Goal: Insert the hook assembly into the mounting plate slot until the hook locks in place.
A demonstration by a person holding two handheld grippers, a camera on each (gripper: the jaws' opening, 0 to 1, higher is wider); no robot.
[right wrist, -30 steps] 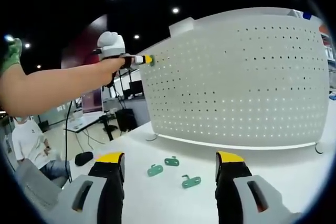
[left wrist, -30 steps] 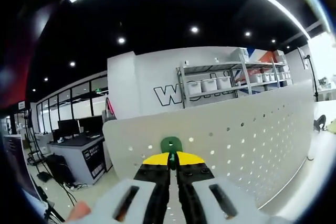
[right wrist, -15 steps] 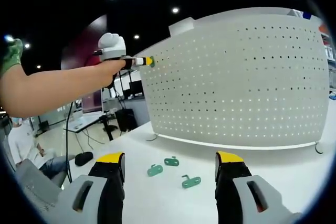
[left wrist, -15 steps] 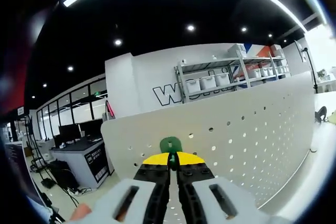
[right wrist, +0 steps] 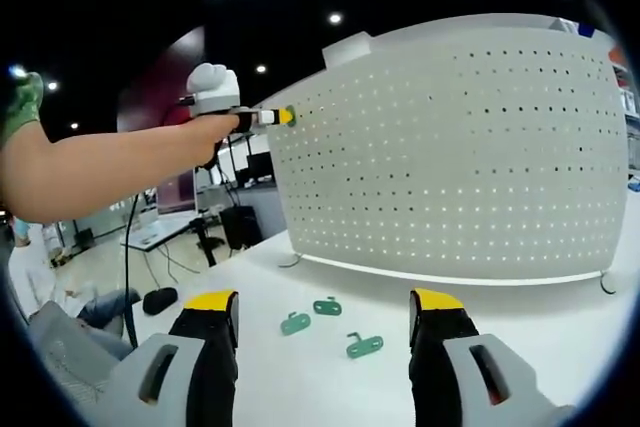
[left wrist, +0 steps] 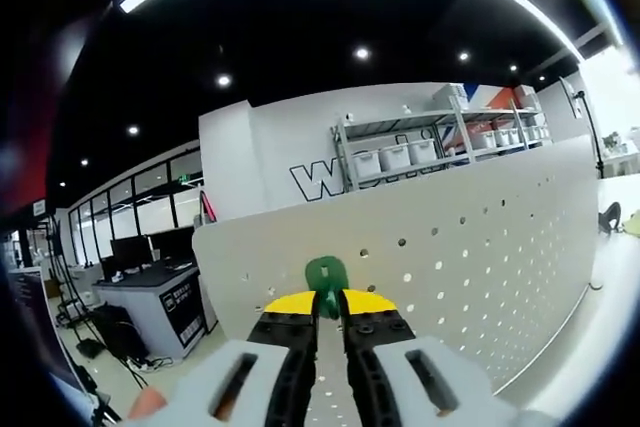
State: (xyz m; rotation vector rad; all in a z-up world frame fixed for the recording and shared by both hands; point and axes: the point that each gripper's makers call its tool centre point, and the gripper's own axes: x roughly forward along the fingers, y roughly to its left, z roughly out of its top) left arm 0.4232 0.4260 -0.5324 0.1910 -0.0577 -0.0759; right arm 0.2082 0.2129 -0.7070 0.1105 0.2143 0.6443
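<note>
A green hook point(left wrist: 325, 273) sits against the upper left part of the white pegboard mounting plate point(left wrist: 480, 267). My left gripper point(left wrist: 327, 303) is right at it, its yellow-tipped jaws slightly parted around the hook's stem. In the right gripper view the left gripper point(right wrist: 284, 116) is held by a person's arm at the plate's point(right wrist: 450, 147) top left corner. My right gripper point(right wrist: 322, 303) stands open and holds nothing, low over the white table point(right wrist: 520, 317). Three spare green hooks point(right wrist: 327, 307) lie on the table between its jaws.
The plate stands upright on small feet at the table's far side. Behind it are a shelf rack with white bins point(left wrist: 400, 159), desks with monitors point(left wrist: 150, 247) and a seated person point(right wrist: 60, 297) at the left.
The left gripper's jaws have parted a little around the hook's stem. The right gripper and the loose hooks have not moved.
</note>
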